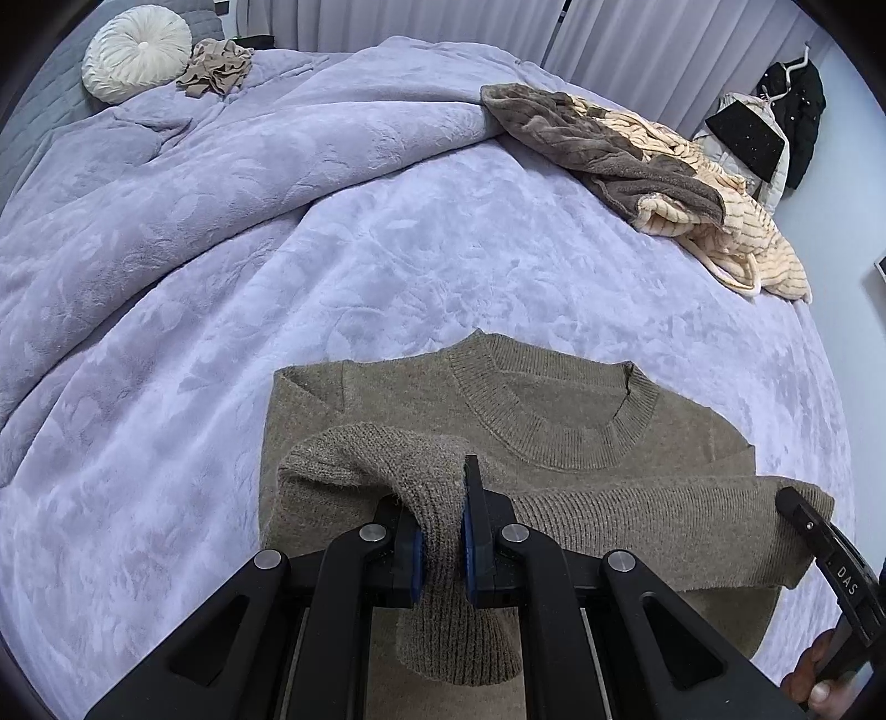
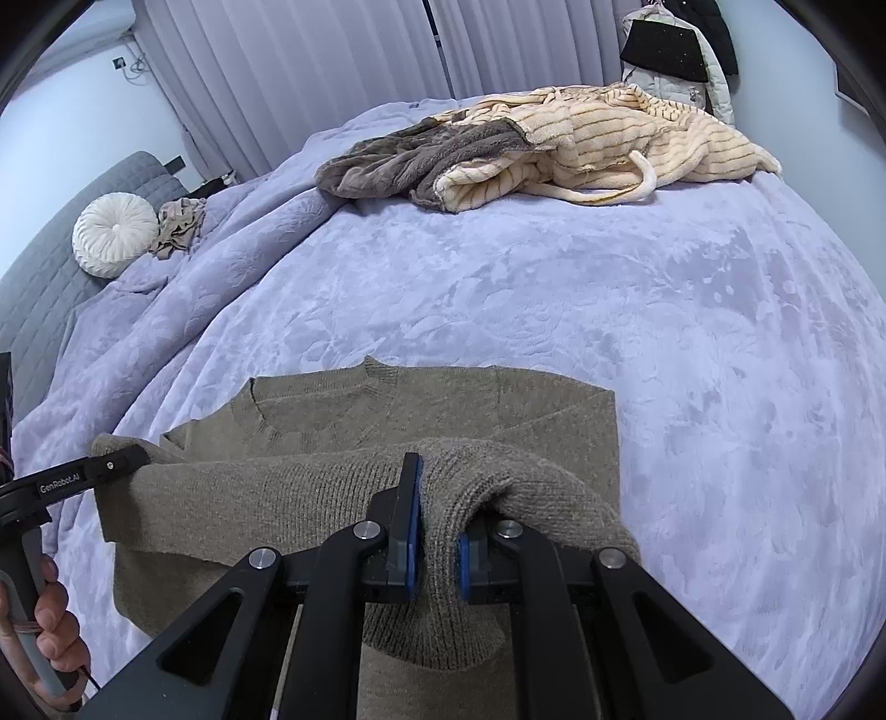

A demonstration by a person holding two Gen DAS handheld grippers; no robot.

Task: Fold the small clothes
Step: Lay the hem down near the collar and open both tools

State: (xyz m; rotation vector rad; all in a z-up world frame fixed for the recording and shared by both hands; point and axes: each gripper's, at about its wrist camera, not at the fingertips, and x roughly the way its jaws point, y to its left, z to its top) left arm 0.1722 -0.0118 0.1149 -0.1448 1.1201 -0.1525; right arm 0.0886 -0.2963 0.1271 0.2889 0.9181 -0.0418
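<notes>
While your left gripper [image 1: 443, 531] pinches one cuff of the olive knit sweater [image 1: 554, 399] between its blue pads, your right gripper [image 2: 437, 531] is clamped on the other cuff the same way. Both sleeves are drawn across the sweater's chest, below the ribbed collar. It lies flat on the lavender blanket [image 1: 387, 249], collar pointing away from you. Farther off, a heap of brown and cream striped fleece clothes [image 2: 554, 149] rests near the bed's far edge, and a round white cushion [image 1: 135, 52] sits beside a crumpled tan garment [image 1: 216, 69].
</notes>
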